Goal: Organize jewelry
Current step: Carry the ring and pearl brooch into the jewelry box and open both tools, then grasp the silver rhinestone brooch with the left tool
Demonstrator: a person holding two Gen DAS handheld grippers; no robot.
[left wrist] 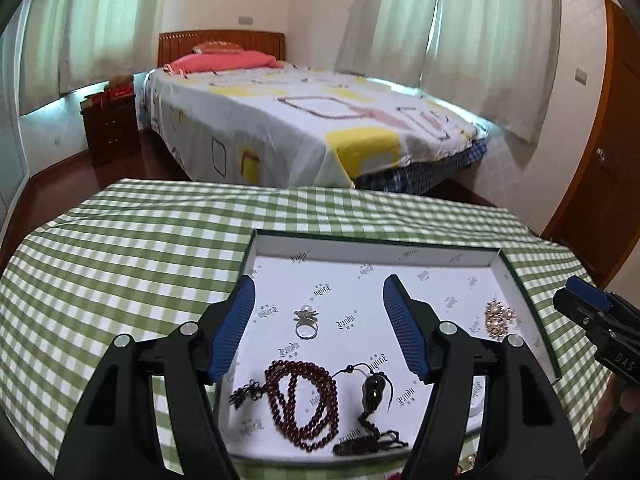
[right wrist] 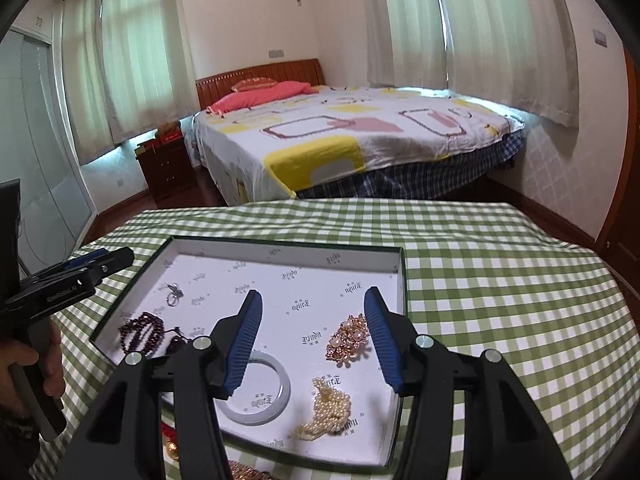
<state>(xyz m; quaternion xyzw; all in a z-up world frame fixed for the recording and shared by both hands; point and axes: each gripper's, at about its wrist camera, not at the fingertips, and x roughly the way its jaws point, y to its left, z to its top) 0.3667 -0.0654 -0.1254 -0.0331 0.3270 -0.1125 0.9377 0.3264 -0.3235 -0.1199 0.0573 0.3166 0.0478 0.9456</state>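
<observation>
A shallow white tray with a green rim lies on the checked table; it also shows in the right wrist view. In it lie a pearl ring, a dark red bead necklace, a black pendant on a cord, a gold pearl brooch, a white bangle and a pearl strand. My left gripper is open and empty above the ring. My right gripper is open and empty above the brooch and the bangle.
The table carries a green checked cloth. More gold and red jewelry lies on the cloth at the tray's near edge, partly hidden. A bed and a nightstand stand beyond the table.
</observation>
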